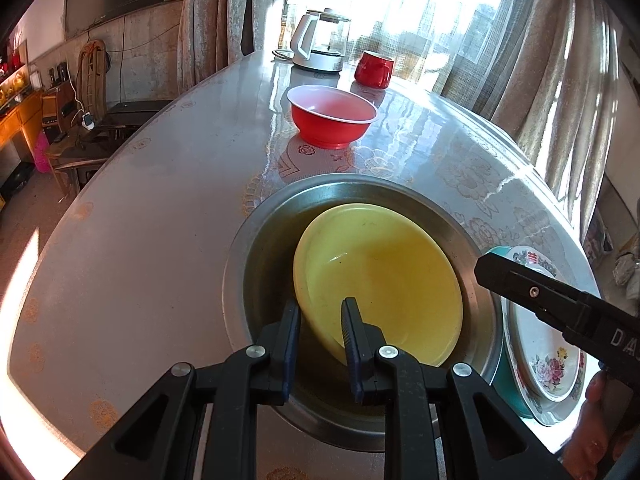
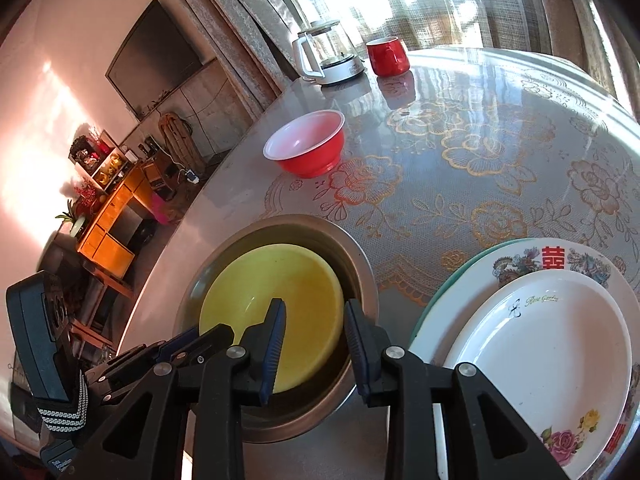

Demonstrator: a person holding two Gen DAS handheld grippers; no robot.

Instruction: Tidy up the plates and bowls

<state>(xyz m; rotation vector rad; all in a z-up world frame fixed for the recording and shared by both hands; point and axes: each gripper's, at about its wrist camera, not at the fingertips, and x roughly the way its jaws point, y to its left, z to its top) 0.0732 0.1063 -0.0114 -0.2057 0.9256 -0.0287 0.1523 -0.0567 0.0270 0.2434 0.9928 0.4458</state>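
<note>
Your left hand-held gripper (image 1: 320, 316), jaws narrow, straddles the near rim of the yellow bowl (image 1: 384, 280); whether the pads press is unclear. Your right hand-held gripper (image 2: 314, 322) stands parted around that bowl's right rim, pads apart from it. The bowl lies tilted inside a steel bowl (image 1: 256, 232) on the table (image 1: 140, 208), with the left nearer. Beside them, stacked plates (image 2: 540, 340) read "Rose Garden". A red bowl (image 1: 332, 118) waits beyond.
</note>
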